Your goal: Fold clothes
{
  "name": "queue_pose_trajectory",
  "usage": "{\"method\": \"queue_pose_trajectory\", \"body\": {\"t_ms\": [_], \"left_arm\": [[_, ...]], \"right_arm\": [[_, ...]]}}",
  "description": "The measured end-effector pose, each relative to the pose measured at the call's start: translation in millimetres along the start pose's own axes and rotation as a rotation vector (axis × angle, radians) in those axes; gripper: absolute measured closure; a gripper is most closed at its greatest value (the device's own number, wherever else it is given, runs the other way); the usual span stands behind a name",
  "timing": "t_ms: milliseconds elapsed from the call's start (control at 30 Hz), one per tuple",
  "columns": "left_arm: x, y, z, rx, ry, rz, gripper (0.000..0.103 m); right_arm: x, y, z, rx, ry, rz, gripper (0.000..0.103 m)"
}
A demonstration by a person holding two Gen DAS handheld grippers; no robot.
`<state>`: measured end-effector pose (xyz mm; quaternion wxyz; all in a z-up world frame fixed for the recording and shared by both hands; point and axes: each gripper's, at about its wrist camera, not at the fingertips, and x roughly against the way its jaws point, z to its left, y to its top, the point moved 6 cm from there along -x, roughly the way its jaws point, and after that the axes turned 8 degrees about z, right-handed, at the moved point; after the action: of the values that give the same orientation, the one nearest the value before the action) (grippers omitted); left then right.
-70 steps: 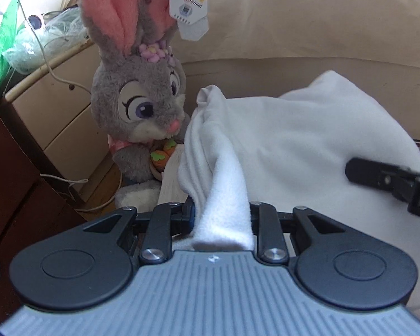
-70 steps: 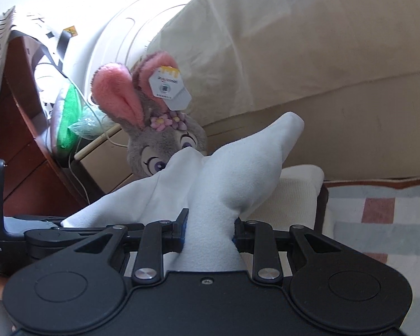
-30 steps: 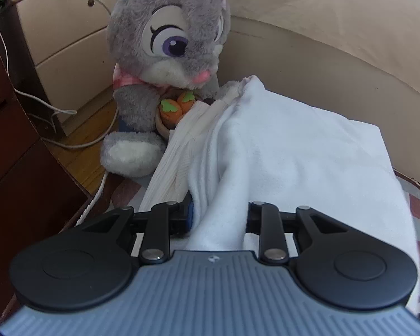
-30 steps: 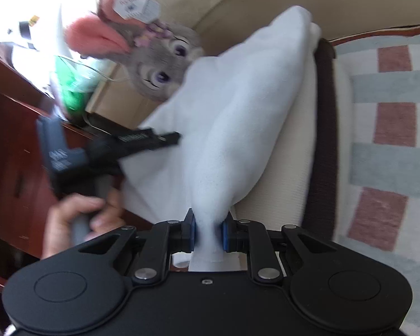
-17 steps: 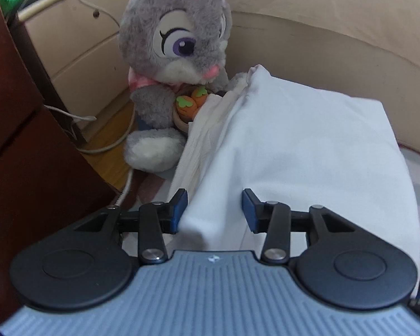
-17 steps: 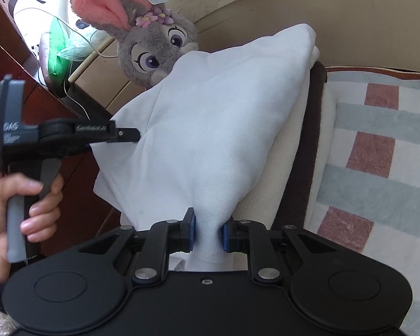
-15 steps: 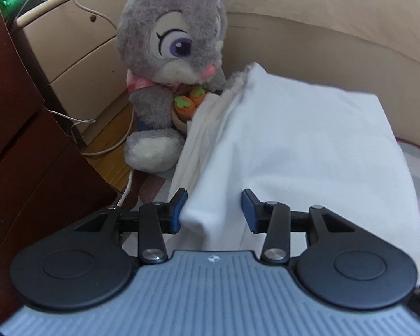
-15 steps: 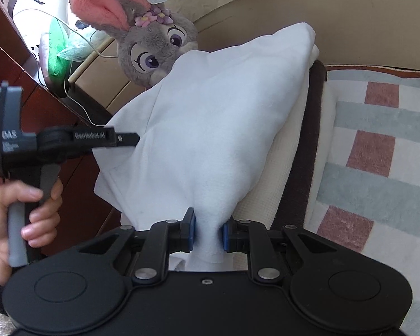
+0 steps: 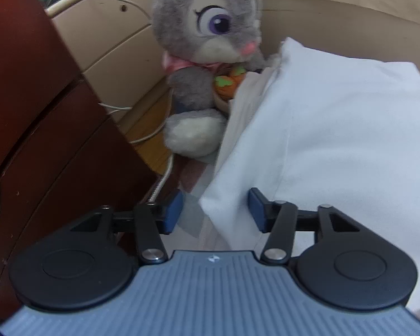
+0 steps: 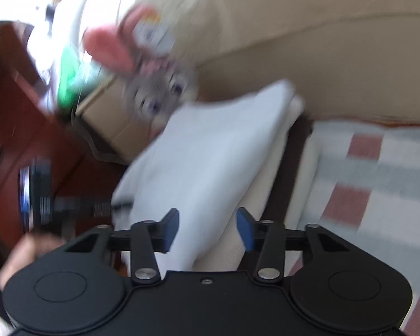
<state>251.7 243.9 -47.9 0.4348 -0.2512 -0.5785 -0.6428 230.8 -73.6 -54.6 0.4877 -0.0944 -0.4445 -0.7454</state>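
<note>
The white garment (image 9: 336, 128) lay folded flat on a cream stack beside the plush rabbit (image 9: 207, 56), its long axis running straight ahead of both released grippers, the left gripper (image 9: 214, 210) and right gripper (image 10: 207, 229) each straddling a near corner, neither nearer.

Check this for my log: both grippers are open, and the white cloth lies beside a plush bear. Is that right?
Not quite. The toy is a plush rabbit, not a bear, as the left wrist view shows. The rest holds: the left gripper and right gripper are both open, and the white cloth lies beside the toy.
</note>
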Motion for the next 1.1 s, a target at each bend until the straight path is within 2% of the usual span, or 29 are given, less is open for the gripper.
{"method": "queue_pose_trajectory", "body": {"t_ms": [167,267,333,367,400,433,567,633,667,733,767,833,867,900,933,1033,1100], "left_arm": [[-11.8,-1.6,4.1,0.094,-0.108,-0.009,0.058],[-15.1,-1.6,10.9,0.117,-0.157,-0.006,0.057],[-17.8,-3.6,15.7,0.134,-0.180,-0.006,0.054],[-19.3,-4.6,17.6,0.143,-0.186,-0.005,0.054],[-20.7,-5.6,19.5,0.152,-0.193,-0.004,0.054],[-21.6,-5.6,20.9,0.165,-0.202,0.000,0.054],[-23.1,-3.6,22.6,0.155,-0.218,0.006,0.054],[-23.1,-1.6,24.3,0.153,-0.232,0.020,0.054],[-22.2,0.3,26.3,0.164,-0.241,0.031,0.053],[-8.3,4.1,28.8,0.175,-0.250,0.036,0.057],[-0.9,6.0,30.0,0.180,-0.254,0.038,0.061],[32.1,7.3,19.5,0.076,-0.213,-0.051,0.062],[49.3,7.9,13.7,0.020,-0.190,-0.099,0.062],[66.7,8.6,7.8,-0.035,-0.167,-0.146,0.062],[71.4,9.6,1.1,-0.050,-0.195,-0.151,0.062],[80.7,12.6,-19.3,-0.080,-0.297,-0.148,0.062],[69.4,17.1,-29.9,-0.077,-0.294,-0.116,0.062]], "right_arm": [[-26.0,52.4,-51.0,-0.135,0.031,-0.021,0.049],[-50.8,71.2,-66.5,-0.139,-0.018,-0.074,0.049],[-62.3,80.0,-64.8,-0.099,-0.043,-0.104,0.048],[-67.9,84.3,-63.7,-0.078,-0.055,-0.119,0.052],[-73.5,88.6,-62.6,-0.057,-0.068,-0.134,0.085],[-79.1,93.0,-61.5,-0.036,-0.080,-0.148,0.089],[-101.2,110.3,-56.7,0.048,-0.129,-0.207,0.092],[-112.1,119.0,-54.2,0.090,-0.154,-0.236,0.091],[-118.6,119.4,-61.1,0.073,-0.185,-0.203,0.088],[-131.4,119.3,-76.3,0.032,-0.250,-0.127,0.078],[-126.3,120.4,-77.1,0.021,-0.286,-0.125,0.070],[-101.7,122.1,-75.0,-0.023,-0.421,-0.173,0.065],[-88.0,121.5,-72.3,-0.044,-0.449,-0.207,0.063],[-76.1,120.9,-66.3,-0.043,-0.414,-0.234,0.062],[-64.2,120.2,-59.9,-0.040,-0.374,-0.262,0.063],[-48.0,106.5,-25.5,0.069,-0.237,-0.247,0.063],[-46.0,91.2,-2.0,0.177,-0.191,-0.220,0.063]]}}
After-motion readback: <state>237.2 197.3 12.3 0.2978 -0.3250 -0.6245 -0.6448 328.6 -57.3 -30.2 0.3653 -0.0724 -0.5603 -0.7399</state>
